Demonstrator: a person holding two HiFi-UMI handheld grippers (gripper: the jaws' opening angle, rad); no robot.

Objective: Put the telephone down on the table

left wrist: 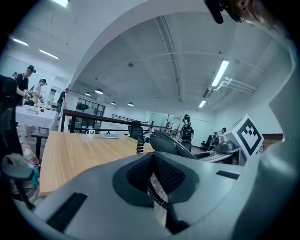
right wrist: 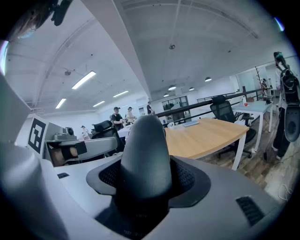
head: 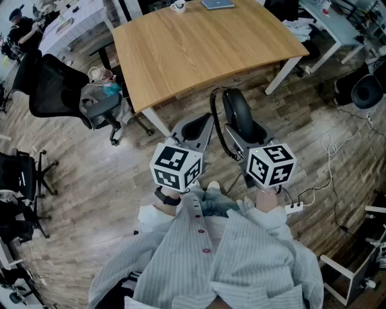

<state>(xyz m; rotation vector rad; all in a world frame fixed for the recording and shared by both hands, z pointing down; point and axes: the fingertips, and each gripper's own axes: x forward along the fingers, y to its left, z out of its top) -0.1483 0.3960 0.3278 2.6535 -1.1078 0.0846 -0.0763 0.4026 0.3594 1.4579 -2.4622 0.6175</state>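
Head view, surface: light wooden table point(head: 199, 48) on white legs. Its top is mostly bare, with just a white mug point(head: 178, 6) and a flat blue-grey pad point(head: 218, 3) way over at the far edge.
Room: open office with a wood-plank floor point(head: 90, 199). A black office chair point(head: 57, 87) sits off the table's left side, a white desk point(head: 329, 24) is to the right, and there are people at benches in the far left corner.
Telephone: the black handset point(head: 238, 111) is in the air over the floor, just short of the table's near edge, not on it yet.
Right gripper point(head: 246, 128): jaws spread wide and clamped on the handset's lower end. The right gripper view shows it seated in the black pads point(right wrist: 185, 180).
Long axis: runs from the jaws away toward the table, free end forward and tipped slightly left.
Cord: the coiled cord point(head: 218, 130) loops from the handset's far end back down between the two grippers.
Left gripper point(head: 194, 128): just beside the right one, jaws only a little apart with nothing in them. The left gripper view shows floor and cord through the slit.
Edges: the near table edge runs diagonally, lower at the left. The near-left leg point(head: 155, 122) is close to the left gripper.
Open room: a broad bare stretch of tabletop right past that edge.
Floor clutter: a power strip point(head: 294, 207) and cables lie to the right of the person's feet.
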